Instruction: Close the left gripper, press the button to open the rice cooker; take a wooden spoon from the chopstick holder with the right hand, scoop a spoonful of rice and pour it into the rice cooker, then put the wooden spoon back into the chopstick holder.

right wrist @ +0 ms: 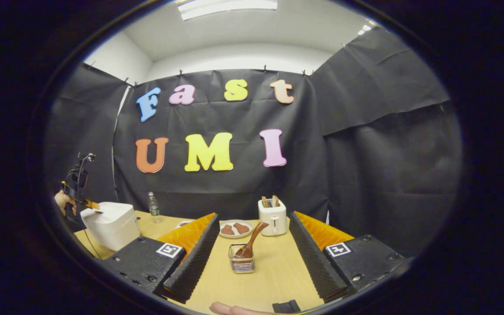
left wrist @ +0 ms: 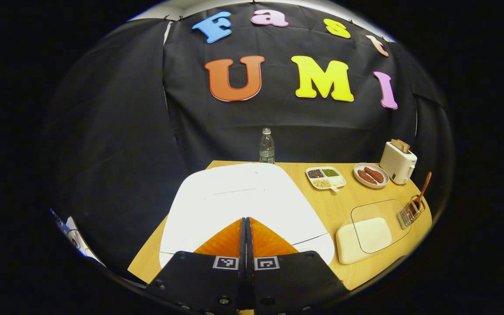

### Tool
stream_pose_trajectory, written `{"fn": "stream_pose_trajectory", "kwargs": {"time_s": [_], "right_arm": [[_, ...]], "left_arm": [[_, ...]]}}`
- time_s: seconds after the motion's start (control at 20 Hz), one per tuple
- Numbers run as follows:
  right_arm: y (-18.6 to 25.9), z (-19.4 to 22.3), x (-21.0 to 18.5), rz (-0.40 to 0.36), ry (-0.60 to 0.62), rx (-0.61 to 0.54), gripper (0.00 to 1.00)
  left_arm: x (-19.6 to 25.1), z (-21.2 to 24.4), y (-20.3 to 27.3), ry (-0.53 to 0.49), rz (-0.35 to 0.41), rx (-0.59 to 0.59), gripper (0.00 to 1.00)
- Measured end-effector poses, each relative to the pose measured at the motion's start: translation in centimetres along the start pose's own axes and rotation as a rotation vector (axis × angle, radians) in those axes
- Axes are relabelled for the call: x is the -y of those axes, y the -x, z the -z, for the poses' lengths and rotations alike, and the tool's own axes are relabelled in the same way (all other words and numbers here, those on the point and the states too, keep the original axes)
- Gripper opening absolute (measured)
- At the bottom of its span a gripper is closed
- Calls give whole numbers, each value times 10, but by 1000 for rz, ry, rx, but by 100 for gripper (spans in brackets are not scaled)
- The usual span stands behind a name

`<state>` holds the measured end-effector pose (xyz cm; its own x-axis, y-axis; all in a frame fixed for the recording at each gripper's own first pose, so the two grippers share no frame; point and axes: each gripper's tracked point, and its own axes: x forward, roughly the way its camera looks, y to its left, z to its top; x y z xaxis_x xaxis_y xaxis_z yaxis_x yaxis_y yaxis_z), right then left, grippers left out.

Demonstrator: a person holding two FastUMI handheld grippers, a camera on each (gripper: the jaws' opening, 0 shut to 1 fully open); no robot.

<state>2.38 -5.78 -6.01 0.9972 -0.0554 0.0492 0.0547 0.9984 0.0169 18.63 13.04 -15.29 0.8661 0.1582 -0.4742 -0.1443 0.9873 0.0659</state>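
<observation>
A: Wooden table (right wrist: 274, 275), black cloth behind. Rice cooker (left wrist: 243, 205) under the left gripper (left wrist: 246, 236), jaws together, holding nothing.

B: Right gripper (right wrist: 252, 253) wide open, empty. Wooden spoon (right wrist: 252, 240) upright in chopstick holder (right wrist: 241, 264): probably light and rigid; grip its handle.

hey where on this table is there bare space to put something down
Bare wood lies in front of the chopstick holder, between the right gripper's open fingers, and between the rice cooker and the rice box. It is crowded along the back: sectioned dish, sausage plate, toaster. The left gripper is above the cooker.
</observation>
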Motion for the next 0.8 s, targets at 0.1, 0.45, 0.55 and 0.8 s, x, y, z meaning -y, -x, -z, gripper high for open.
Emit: {"fn": "stream_pose_trajectory", "kwargs": {"time_s": [0.1, 0.45, 0.55, 0.8], "right_arm": [[-2, 5, 6, 9, -2, -6, 100], [-8, 8, 9, 13, -6, -12, 100], [-10, 10, 6, 12, -12, -20, 100], [-15, 14, 6, 19, -7, -35, 100]], "left_arm": [[1, 8, -3, 11, -10, -26, 0], [1, 21, -5, 5, -23, -69, 0], [0, 20, -4, 35, -26, -75, 0], [1, 18, -3, 33, -21, -62, 0]]}}
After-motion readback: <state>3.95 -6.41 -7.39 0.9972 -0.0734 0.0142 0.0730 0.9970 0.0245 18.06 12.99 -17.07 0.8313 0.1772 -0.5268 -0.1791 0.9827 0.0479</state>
